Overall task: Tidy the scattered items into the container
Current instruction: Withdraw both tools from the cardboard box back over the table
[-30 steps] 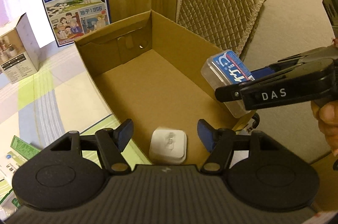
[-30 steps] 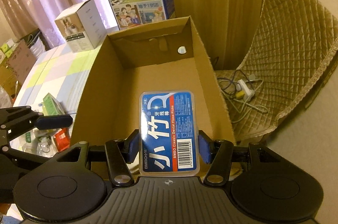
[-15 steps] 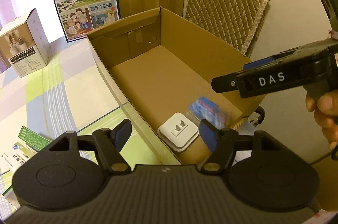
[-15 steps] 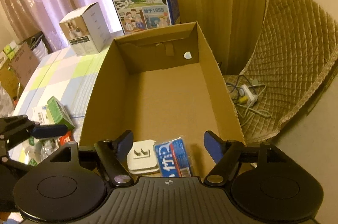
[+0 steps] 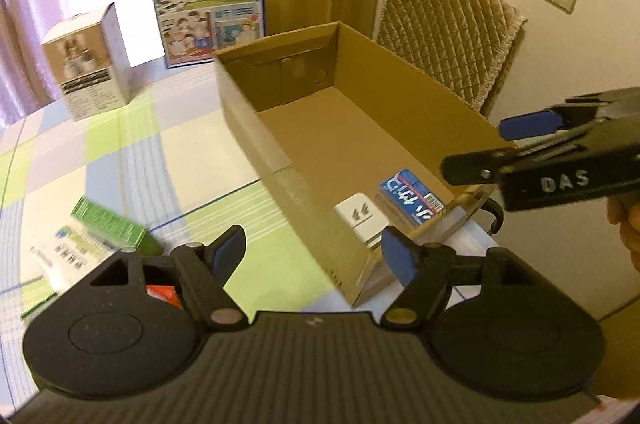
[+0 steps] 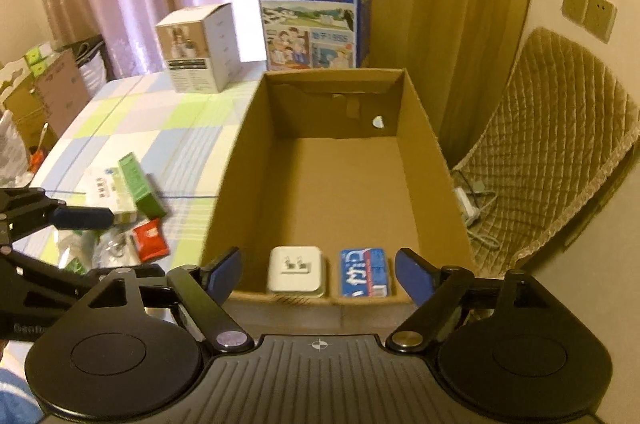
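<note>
Right wrist view puts your right hand-held gripper [image 6: 318, 274] just short of the near end of the cardboard box [image 6: 436, 160]; its jaws are spreading wider and nothing sits between the blue pads. Inside the box, against the near wall, 2 items lie flat side by side — a white plug adapter [image 6: 296, 270] on the left and a blue-labelled dental floss pick case [image 6: 365, 272] on the right, close together; whether they touch is unclear.

Your left hand-held gripper [image 5: 312, 250] is also widening, with nothing gripped; the box's near left corner shows between its fingers. From that view the plug adapter [image 5: 362, 218] and the floss pick case [image 5: 412, 198] lie in the box's near end, and your right hand-held gripper [image 5: 492, 152] reaches in from the right above the box [image 5: 256, 140] rim.

Out on the checked worktop [image 6: 160, 128], left of the box, scattered items lie in a small heap: a green carton [image 6: 140, 186], a white carton [image 6: 104, 190] and a red sachet [image 6: 150, 240]. A blue milk carton [image 6: 312, 12] and a white product box [image 6: 198, 48] stand upright behind, at the worktop's far end.
</note>
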Available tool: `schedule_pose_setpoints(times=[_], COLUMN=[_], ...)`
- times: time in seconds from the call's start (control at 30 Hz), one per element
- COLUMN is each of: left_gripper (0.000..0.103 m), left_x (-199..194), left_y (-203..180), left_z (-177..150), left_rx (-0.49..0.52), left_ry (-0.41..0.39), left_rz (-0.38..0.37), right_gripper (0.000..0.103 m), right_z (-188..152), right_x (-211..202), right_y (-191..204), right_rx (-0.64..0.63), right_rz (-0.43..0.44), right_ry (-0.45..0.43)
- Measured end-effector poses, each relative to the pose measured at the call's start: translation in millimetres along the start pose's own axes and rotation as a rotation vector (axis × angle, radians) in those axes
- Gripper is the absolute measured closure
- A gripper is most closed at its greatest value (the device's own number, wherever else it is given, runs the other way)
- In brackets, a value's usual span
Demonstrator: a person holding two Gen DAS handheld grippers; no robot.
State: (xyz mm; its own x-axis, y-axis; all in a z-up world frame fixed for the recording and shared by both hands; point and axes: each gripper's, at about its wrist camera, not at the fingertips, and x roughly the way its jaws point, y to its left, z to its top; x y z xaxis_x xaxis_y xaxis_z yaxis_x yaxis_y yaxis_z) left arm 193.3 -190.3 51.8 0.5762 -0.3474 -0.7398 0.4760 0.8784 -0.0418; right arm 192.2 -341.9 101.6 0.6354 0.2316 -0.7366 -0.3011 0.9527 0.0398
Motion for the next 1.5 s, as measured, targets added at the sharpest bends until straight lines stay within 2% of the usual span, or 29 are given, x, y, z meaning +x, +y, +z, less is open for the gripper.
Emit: schedule_pose_setpoints(times=[0.33, 0.43, 0.73, 1.17, 1.5], left_gripper=[0.028, 0.023, 0.018, 0.014, 0.014], left_x=[-47.2, -62.0, -103.8, -149.0, -147.8], left_y=[25.7, 33.8, 60.8, 111.2, 144.6], left_z=[-38.6, -53.0, -92.5, -157.1, -184.7], left_rx=[-0.092, -0.116, -0.195, -0.294, -0.353], left_ry=[-0.006, -0.011, -0.027, -0.018, 0.017], left_rz=[0.048, 0.063, 0.121, 0.235, 0.269], right_gripper=[0.013, 0.011, 0.008, 0.006, 0.006], right_z=[-23.7, -30.5, -48.2, -76.0, -91.4], right_x=[-26.8, -31.9, -40.4, -26.1, 0.5], right_y=[50.5, 65.3, 104.0, 142.4, 163.8], right_rx=[-0.057, -0.074, -0.119, -0.149, -0.18], right_rz=[0.039, 0.055, 0.093, 0.142, 0.166], right_ry=[-0.014, -0.011, 0.005, 0.048, 0.089])
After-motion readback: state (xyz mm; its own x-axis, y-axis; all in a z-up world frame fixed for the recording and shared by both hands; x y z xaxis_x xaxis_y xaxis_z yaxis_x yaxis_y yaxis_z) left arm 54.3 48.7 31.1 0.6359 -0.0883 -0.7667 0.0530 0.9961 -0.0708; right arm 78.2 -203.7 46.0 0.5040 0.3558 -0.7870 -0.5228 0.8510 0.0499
